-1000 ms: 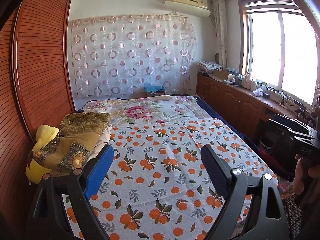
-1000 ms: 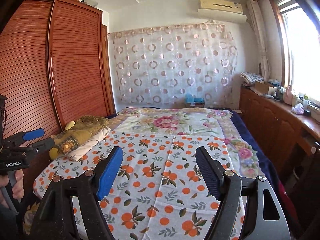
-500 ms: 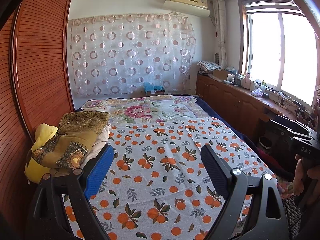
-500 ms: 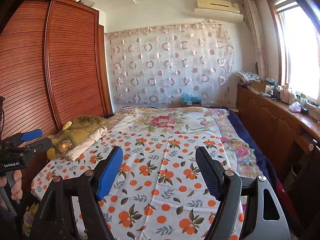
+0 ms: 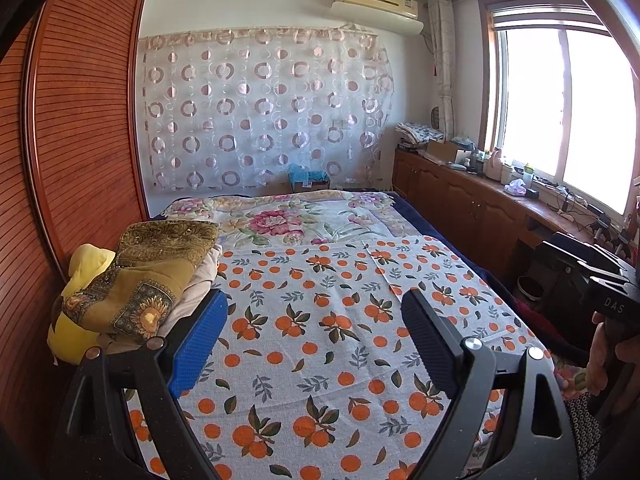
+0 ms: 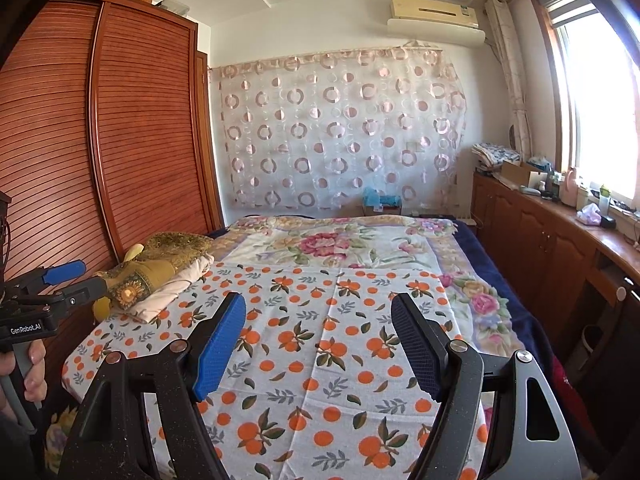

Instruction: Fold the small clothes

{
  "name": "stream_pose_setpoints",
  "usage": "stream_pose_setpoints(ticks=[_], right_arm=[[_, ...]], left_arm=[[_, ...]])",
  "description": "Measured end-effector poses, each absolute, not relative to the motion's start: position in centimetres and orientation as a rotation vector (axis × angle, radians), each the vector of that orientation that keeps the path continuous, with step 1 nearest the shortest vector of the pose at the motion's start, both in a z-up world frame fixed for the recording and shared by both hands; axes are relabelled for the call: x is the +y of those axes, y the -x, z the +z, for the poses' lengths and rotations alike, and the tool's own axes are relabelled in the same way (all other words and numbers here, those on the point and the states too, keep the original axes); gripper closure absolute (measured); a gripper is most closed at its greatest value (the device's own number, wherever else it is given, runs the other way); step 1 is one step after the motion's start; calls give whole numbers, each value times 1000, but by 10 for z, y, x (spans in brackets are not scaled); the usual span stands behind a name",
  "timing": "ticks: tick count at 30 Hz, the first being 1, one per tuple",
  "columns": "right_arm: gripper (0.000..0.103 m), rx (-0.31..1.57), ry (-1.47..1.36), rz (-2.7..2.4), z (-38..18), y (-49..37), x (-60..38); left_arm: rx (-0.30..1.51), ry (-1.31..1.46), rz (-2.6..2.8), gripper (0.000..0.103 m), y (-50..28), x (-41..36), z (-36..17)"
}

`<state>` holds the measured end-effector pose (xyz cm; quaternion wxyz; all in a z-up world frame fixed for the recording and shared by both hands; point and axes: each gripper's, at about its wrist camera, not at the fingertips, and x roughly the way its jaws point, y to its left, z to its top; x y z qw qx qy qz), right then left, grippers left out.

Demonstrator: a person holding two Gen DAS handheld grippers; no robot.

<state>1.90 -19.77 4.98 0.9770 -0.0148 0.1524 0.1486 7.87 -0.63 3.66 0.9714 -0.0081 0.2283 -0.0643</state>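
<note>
At the far left a louvred wooden wardrobe [image 5: 80, 128] runs along the bed, and hard against its foot sits the pile of clothes [image 5: 136, 280]: a yellow piece at the outside, an ochre cloth with a gold sunflower print draped over the top, and a pale cream garment [image 6: 176, 284] under them, its edge lying on the orange-print sheet [image 5: 320, 340]. Whether that pile is sorted and folded or waiting its turn cannot be told from here; it looks loosely stacked, and the spread sheet in front of it carries no garment. The left gripper [image 5: 316, 344] hangs above the sheet just beside the pile, its fingers wide apart and holding nothing; in the right view it shows at the left edge, gripped by a hand [image 6: 32, 364]. Further right, the right gripper [image 6: 320, 348] also hovers over the middle of the sheet with its fingers spread and empty. Beyond it the floral blanket [image 6: 340, 244] covers the far end of the bed, and a wooden cabinet [image 6: 552, 240] under the window lines the right wall. The risks, as I judge them: a pinch at the pile may catch two layers at once and drag the stack, the yellow piece could slip down the gap by the wardrobe, and a low grasp could snag the sheet itself.
</note>
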Motion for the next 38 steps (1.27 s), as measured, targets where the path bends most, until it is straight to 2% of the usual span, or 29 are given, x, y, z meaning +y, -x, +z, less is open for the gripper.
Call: stream_pose_setpoints(ticks=[38], right_arm=[[26,286,37,314,47,-23,-214]], left_arm=[[433,22,-121,14,-71,-15,45]])
